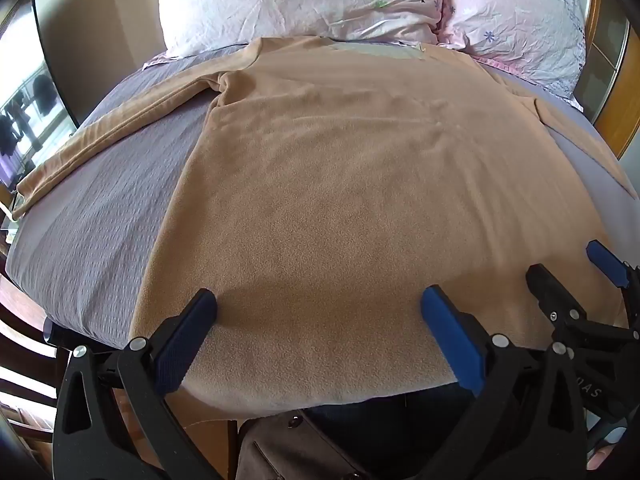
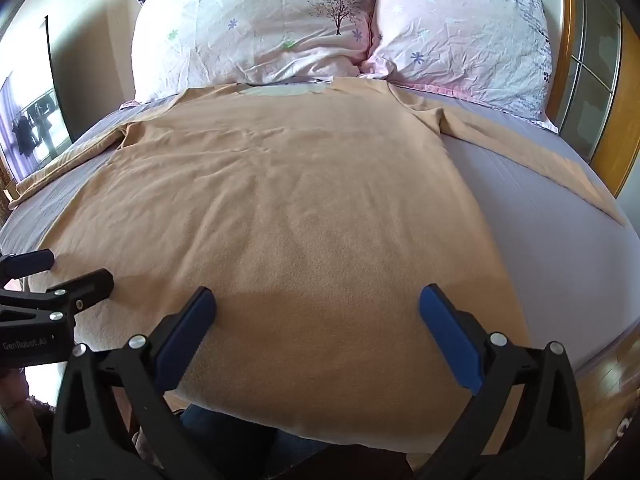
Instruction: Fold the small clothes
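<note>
Tan long-sleeve shirt (image 2: 288, 208) lies flat on grey bed sheet (image 2: 540, 216), collar toward pillows (image 2: 256, 28), sleeves spread out. Left gripper (image 1: 318, 308) and right gripper (image 2: 318, 308) both released, jaws wide, above hem. Advice: lower both together, pinch hem corners evenly, keep cloth smooth.

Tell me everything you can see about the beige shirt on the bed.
The beige shirt is a long-sleeved top of soft, fleecy-looking fabric. It lies spread flat on the grey bed sheet, neckline toward the flowered pillows, hem at the near edge of the bed. Both sleeves are stretched outward to the sides. A few light wrinkles cross the chest. The left gripper and the right gripper are open above the hem, neither holding it.
</note>
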